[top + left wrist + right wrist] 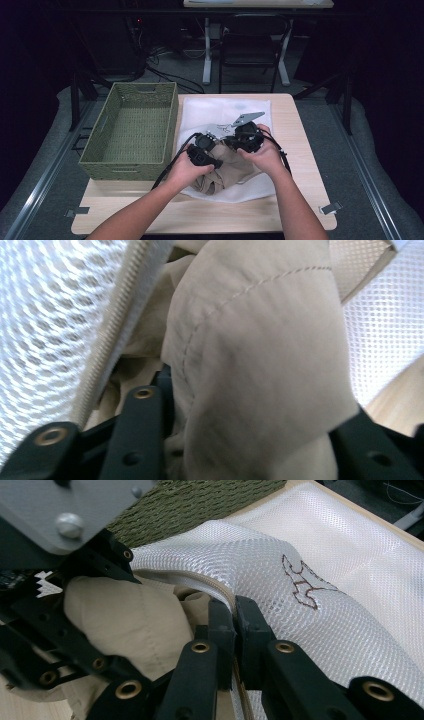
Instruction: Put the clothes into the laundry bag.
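Observation:
A beige garment [227, 170] lies bunched at the mouth of a white mesh bag [225, 107] on the table. My left gripper [216, 159] reaches into the bundle from the left. In the left gripper view its jaws [255, 405] stand apart around a thick fold of the garment [260, 340], with a dark gap on one side, beside the bag's zipper edge [110, 335]. My right gripper [235, 615] is shut on the zipper rim of the mesh bag [320, 540] and holds it up over the garment [130, 625].
A green woven basket [135, 130] stands on the left part of the wooden table [295, 130], right against the bag. A brown stitched mark [302, 582] sits on the mesh. A chair [250, 45] and cables are on the floor beyond the table.

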The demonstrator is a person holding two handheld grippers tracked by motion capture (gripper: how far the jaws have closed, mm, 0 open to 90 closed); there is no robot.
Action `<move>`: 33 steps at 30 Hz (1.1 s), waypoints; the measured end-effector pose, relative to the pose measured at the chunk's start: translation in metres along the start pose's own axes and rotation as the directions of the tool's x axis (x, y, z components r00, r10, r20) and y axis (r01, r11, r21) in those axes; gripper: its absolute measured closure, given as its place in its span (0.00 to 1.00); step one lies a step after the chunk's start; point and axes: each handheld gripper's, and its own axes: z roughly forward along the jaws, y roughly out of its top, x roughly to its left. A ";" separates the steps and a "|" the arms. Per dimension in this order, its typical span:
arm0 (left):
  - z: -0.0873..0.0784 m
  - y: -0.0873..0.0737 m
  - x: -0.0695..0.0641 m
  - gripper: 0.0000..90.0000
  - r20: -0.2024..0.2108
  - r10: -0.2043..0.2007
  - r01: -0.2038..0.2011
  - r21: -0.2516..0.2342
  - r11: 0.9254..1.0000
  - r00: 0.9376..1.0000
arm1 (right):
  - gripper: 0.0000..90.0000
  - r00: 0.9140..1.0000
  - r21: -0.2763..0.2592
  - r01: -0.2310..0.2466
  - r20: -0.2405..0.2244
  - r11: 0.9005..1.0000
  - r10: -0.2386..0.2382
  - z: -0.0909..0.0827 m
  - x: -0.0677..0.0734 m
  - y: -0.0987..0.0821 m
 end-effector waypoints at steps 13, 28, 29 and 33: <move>-0.023 -0.009 -0.006 0.49 0.028 0.030 -0.029 -0.033 0.999 0.999 | 0.96 1.000 0.001 -0.007 0.002 1.000 0.007 0.000 -0.002 -0.001; -0.051 -0.018 -0.006 0.48 0.067 0.012 -0.007 -0.068 0.998 0.998 | 0.97 1.000 -0.001 -0.010 0.002 1.000 0.010 0.000 -0.003 -0.002; -0.052 -0.019 -0.006 0.48 0.068 0.014 -0.010 -0.066 0.998 0.998 | 0.96 1.000 -0.003 -0.008 0.002 1.000 0.008 -0.001 -0.003 -0.002; -0.056 -0.025 -0.009 0.48 0.075 0.030 -0.026 -0.051 0.998 0.997 | 0.97 1.000 -0.004 -0.010 0.003 1.000 0.010 -0.001 -0.003 -0.002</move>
